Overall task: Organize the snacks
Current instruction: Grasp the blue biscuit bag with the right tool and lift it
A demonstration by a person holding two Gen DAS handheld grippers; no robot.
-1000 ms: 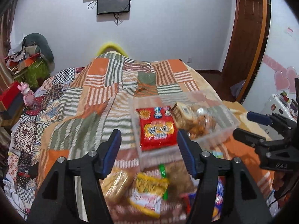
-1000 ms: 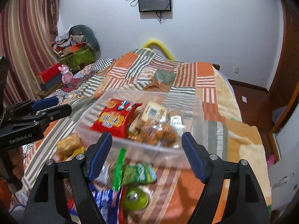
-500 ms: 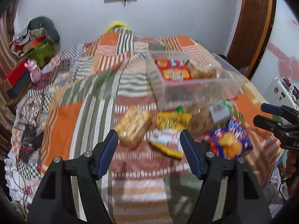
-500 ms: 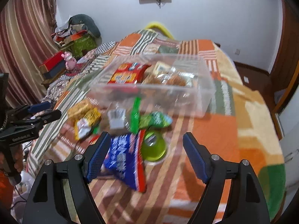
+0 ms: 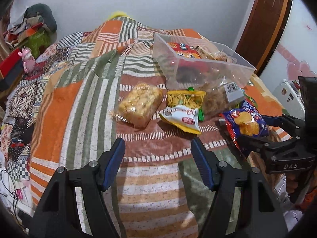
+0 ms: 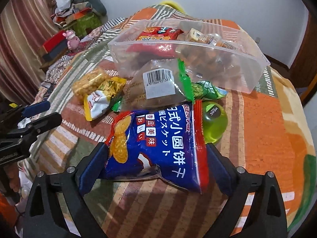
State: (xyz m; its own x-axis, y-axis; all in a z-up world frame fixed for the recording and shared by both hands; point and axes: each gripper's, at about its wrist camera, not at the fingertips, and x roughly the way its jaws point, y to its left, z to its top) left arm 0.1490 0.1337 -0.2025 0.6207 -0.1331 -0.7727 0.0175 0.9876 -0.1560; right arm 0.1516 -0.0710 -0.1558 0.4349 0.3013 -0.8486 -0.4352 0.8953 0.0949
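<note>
A clear plastic bin (image 6: 255, 63) with several snacks inside sits on the patchwork bedspread; it also shows in the left wrist view (image 5: 245, 67). My right gripper (image 6: 156, 164) is open, its jaws on either side of a blue biscuit bag (image 6: 158, 144) lying on the bed, also in the left wrist view (image 5: 245, 121). My left gripper (image 5: 158, 154) is open and empty over the bedspread, short of a clear pack of golden snacks (image 5: 138, 104) and a yellow-white packet (image 5: 183, 109).
In front of the bin lie a clear barcoded bag (image 6: 158, 87), a green packet (image 6: 206, 91) and a green round container (image 6: 214, 119). A cluttered pile (image 5: 29, 31) and a red box (image 5: 10, 67) stand left of the bed. A wooden door (image 5: 261, 19) is at right.
Both grippers have drawn back from the bin and dropped toward the loose snacks. The right gripper has closed in around the blue biscuit bag.
</note>
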